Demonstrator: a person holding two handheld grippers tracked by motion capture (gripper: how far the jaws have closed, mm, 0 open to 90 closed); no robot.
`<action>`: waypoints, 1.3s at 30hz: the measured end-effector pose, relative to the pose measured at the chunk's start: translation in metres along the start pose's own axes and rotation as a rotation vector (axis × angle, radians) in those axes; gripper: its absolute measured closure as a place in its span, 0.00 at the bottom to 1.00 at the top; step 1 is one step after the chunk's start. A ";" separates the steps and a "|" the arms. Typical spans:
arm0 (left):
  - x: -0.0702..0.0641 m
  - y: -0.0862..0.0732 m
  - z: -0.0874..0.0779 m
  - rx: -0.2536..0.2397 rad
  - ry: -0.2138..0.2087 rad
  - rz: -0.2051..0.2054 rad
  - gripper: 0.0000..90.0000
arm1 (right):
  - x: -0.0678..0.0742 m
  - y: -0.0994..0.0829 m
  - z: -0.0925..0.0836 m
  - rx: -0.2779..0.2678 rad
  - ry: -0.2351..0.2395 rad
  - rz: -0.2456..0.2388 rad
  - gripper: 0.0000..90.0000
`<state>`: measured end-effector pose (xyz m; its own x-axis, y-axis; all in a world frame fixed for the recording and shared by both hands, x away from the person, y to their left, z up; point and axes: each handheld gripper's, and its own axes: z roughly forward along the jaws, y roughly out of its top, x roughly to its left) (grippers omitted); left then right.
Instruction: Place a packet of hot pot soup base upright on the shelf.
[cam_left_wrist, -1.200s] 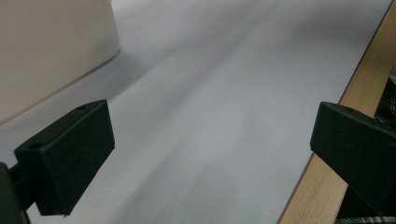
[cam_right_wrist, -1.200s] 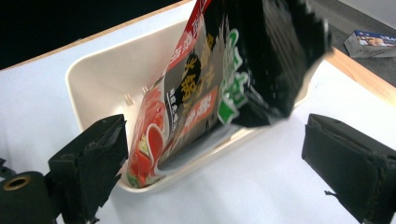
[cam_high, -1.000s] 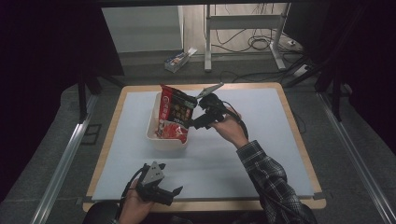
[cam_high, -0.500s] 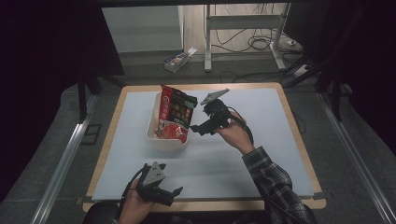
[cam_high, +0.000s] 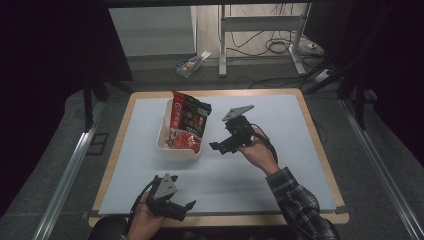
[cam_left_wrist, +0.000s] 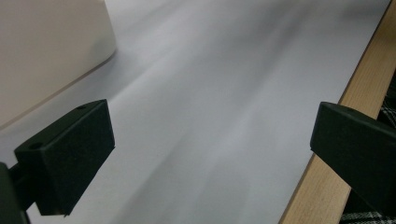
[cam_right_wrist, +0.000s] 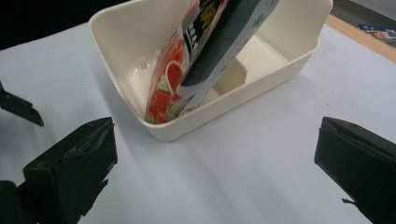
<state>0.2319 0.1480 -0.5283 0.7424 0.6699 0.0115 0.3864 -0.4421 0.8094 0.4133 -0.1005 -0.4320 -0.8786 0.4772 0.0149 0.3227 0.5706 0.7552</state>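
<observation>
From the high view, a cream tub (cam_high: 176, 150) sits on the pale sheet (cam_high: 280, 170) that covers the wooden counter (cam_high: 320, 145), left of the middle, and a red and dark snack bag (cam_high: 188, 120) stands in it, leaning with its top above the rim. The right tool (cam_high: 220, 146) hangs just to the right of the tub, near it but not touching, its jaws spread wide with nothing between them; they have just finished opening. The hand behind it comes out of a checked sleeve (cam_high: 295, 200). The left tool (cam_high: 182, 210) rests low at the near edge of the counter, well apart from the tub, its jaws also parted and empty. On the floor beyond the counter lies a small box (cam_high: 192, 62) beside a metal frame and loose cables. In the left gripper view, the left tool (cam_left_wrist: 210, 154) shows its two black jaws far apart over bare sheet, with the side of the tub (cam_left_wrist: 46, 51) at the upper left and the wooden edge of the counter (cam_left_wrist: 355, 98) along the right. In the right gripper view, the right tool (cam_right_wrist: 217, 163) points at the tub (cam_right_wrist: 224, 102) from near by, jaws wide and holding nothing, and the bag (cam_right_wrist: 201, 51) leans inside the tub with its lower corner on the bottom, while the rest of the tub's floor lies bare behind it.
</observation>
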 end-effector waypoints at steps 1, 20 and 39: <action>0.000 0.000 0.000 -0.001 0.000 0.001 0.00 | 0.000 -0.002 0.000 0.001 0.001 -0.001 0.00; 0.001 0.000 -0.002 0.000 0.007 0.005 0.00 | 0.012 -0.039 -0.011 0.009 0.001 0.003 0.00; 0.000 0.001 -0.002 0.003 0.008 0.008 0.00 | 0.019 -0.079 -0.049 0.014 -0.062 0.013 0.00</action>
<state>0.2315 0.1489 -0.5269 0.7414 0.6707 0.0228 0.3818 -0.4495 0.8076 0.3539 -0.1695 -0.4595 -0.8513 0.5244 -0.0163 0.3388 0.5733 0.7460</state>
